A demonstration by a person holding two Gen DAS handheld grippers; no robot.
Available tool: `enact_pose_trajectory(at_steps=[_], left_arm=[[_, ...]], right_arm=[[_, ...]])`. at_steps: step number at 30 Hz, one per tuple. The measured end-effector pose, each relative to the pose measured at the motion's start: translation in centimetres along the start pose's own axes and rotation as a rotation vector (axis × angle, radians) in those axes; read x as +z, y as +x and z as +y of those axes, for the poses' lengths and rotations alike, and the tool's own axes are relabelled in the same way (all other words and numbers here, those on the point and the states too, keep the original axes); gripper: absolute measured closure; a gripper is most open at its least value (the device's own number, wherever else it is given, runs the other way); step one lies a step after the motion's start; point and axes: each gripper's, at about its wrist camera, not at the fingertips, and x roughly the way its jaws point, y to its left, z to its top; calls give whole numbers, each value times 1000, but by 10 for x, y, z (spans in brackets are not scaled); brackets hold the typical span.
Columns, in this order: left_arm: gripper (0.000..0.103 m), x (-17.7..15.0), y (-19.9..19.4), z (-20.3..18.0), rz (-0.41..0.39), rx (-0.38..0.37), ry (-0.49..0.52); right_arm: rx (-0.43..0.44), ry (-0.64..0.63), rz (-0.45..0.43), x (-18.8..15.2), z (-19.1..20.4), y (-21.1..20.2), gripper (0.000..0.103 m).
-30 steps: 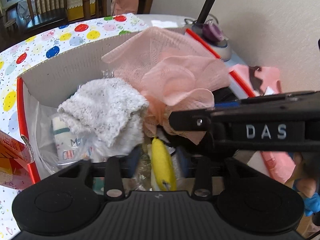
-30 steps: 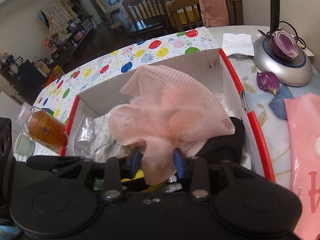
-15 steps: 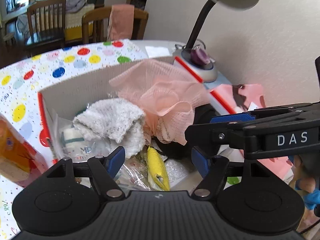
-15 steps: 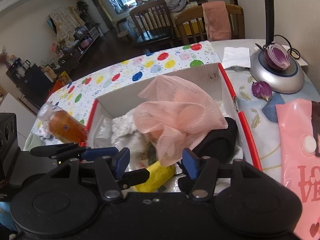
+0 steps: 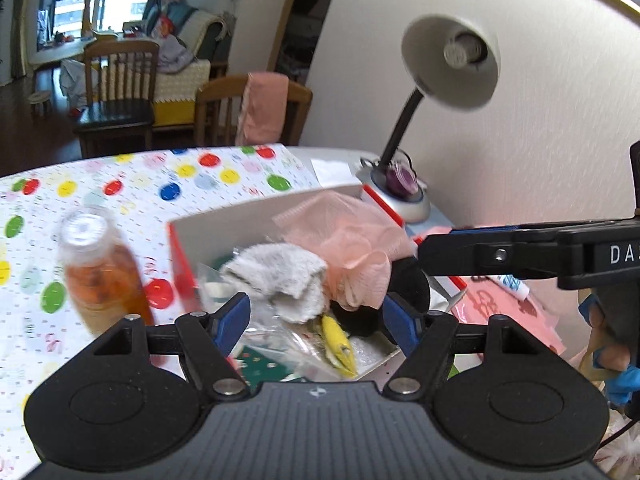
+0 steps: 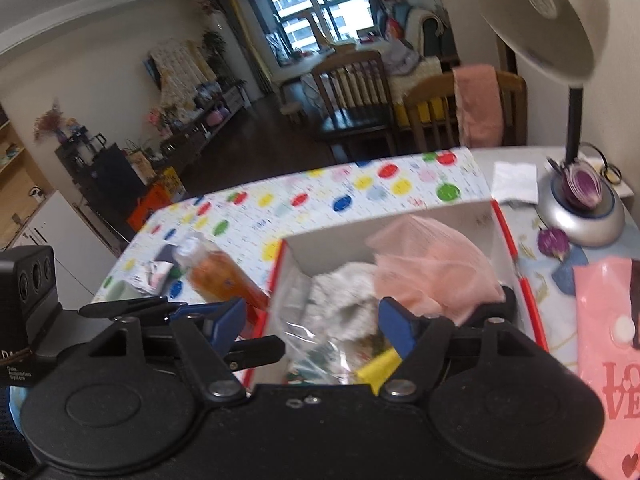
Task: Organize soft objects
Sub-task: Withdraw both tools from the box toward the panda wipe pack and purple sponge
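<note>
A red-edged cardboard box (image 5: 224, 232) (image 6: 400, 224) stands on the table. In it lie a pink mesh cloth (image 5: 352, 236) (image 6: 432, 264), a white fluffy towel (image 5: 280, 272) (image 6: 340, 304), a black soft item (image 5: 404, 288), a yellow item (image 5: 338, 340) (image 6: 376, 368) and clear plastic bags. My left gripper (image 5: 316, 320) is open and empty, held above the box's near side. My right gripper (image 6: 312, 324) is open and empty, also above and short of the box.
An orange-filled bottle (image 5: 104, 276) (image 6: 220, 276) stands left of the box on a polka-dot tablecloth (image 5: 120, 188). A desk lamp (image 5: 448, 60) (image 6: 576, 216) stands at the back right. A pink bag (image 6: 608, 344) lies right. Chairs stand behind.
My right gripper opened and let go of the pink mesh cloth, which now rests in the box. Both grippers opened and pulled up and back from the box.
</note>
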Motion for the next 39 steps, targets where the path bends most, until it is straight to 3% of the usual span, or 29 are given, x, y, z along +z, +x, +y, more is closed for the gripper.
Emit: enact_pose_trajectory(at_steps=[12,14,30,39], left_arm=[[30,-8,-78,71,-93,58,-64],[23,-11,-88,85,-97,71,-77],[18,-41,-147,208,-114,221,-149],[14,-46,-163,275,-101,234,-174]], right_arm=[[71,-73,-8,7,77,15,20],[84,-85,-1,7,94,23,19],[107,-157,77,11,216,114,9],[98,-189,130,20,267,169,8]])
